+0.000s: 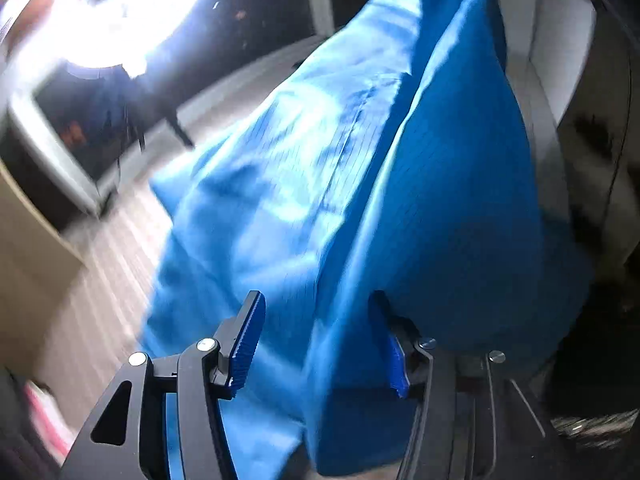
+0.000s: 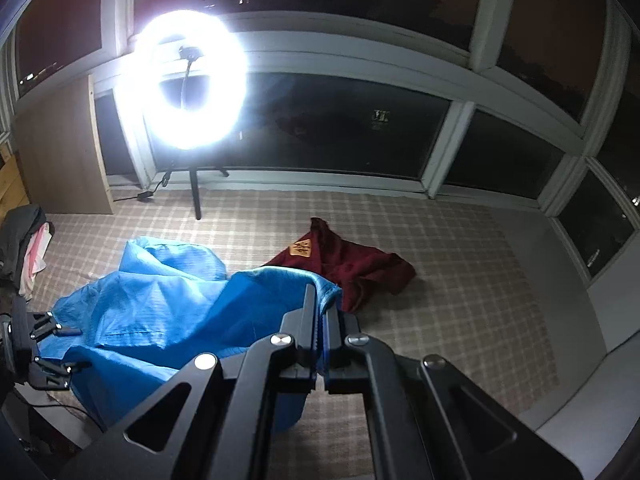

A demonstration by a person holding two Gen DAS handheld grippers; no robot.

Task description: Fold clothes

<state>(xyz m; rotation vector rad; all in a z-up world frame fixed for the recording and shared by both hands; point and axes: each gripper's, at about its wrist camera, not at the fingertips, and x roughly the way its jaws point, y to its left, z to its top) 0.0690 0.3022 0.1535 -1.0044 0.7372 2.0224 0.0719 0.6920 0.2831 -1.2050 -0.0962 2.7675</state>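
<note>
The right gripper was clamped on an edge of the blue garment, which trailed leftward over the checked carpet. The left gripper stood parted, the cloth draped between its jaws, unpinched. A maroon garment lay just beyond.

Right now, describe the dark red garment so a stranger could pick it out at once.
Start at the bright ring light standing before the dark windows. On the checked mat below and to its right lies a crumpled maroon garment. Unlike the blue garment beside it, it is dark red with a small tan patch.
</note>
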